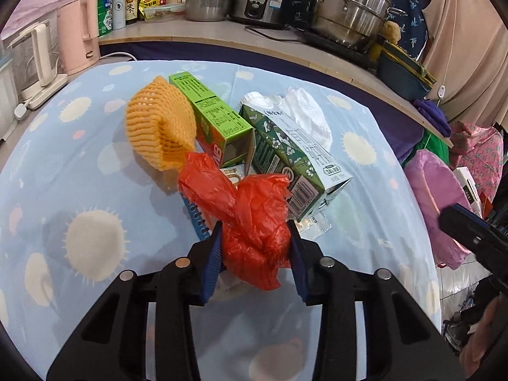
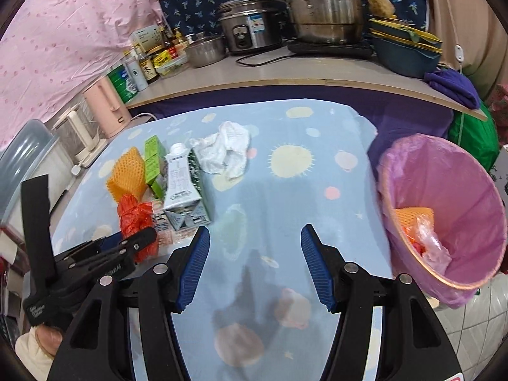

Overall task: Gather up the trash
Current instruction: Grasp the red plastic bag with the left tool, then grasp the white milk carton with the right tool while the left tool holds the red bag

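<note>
My left gripper [image 1: 255, 247] is shut on a crumpled red plastic bag [image 1: 254, 209], with both blue pads pressed into its sides near the table's front. Just behind the bag lie an orange foam net [image 1: 158, 127], a green box [image 1: 216, 120], a green-and-white milk carton [image 1: 292, 158] and a crumpled white tissue [image 1: 308, 111]. My right gripper [image 2: 255, 231] hovers open over bare tablecloth with nothing between its fingers. The same red bag [image 2: 133, 212] shows at its left. A bin with a pink liner [image 2: 444, 209] stands right of the table and holds some trash.
The table wears a light blue patterned cloth [image 2: 285, 197]. A blue spiral-edged item [image 1: 197, 219] lies under the red bag. Behind is a counter [image 1: 222, 31] with pots, a rice cooker and bottles. Two kettles [image 1: 76, 35] stand at the left.
</note>
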A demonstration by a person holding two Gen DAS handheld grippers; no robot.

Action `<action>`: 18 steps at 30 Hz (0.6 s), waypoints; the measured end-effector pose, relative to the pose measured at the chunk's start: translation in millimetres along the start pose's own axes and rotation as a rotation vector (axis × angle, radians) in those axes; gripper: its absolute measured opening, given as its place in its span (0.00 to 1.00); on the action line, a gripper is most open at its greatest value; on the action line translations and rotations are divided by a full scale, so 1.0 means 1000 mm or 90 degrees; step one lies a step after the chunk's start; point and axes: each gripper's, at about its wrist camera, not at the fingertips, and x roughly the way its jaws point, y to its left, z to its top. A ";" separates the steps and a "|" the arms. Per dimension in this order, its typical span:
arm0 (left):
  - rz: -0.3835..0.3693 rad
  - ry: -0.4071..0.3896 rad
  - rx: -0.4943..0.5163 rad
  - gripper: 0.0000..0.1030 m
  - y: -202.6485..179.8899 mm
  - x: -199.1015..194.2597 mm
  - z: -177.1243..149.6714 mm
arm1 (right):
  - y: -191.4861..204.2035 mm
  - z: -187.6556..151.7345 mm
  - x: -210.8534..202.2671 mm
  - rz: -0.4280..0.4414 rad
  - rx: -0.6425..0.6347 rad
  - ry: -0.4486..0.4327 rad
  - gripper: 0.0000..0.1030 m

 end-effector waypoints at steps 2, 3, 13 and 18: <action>-0.003 -0.004 -0.008 0.35 0.004 -0.009 0.000 | 0.010 0.005 0.010 0.016 -0.012 0.007 0.57; -0.004 -0.005 -0.013 0.35 0.007 -0.013 0.000 | 0.016 0.008 0.016 0.023 -0.019 0.011 0.57; 0.019 0.005 -0.034 0.36 0.032 -0.037 -0.006 | 0.060 0.024 0.071 0.060 -0.068 0.034 0.67; 0.026 0.006 -0.041 0.36 0.041 -0.039 -0.007 | 0.071 0.025 0.092 0.057 -0.091 0.049 0.67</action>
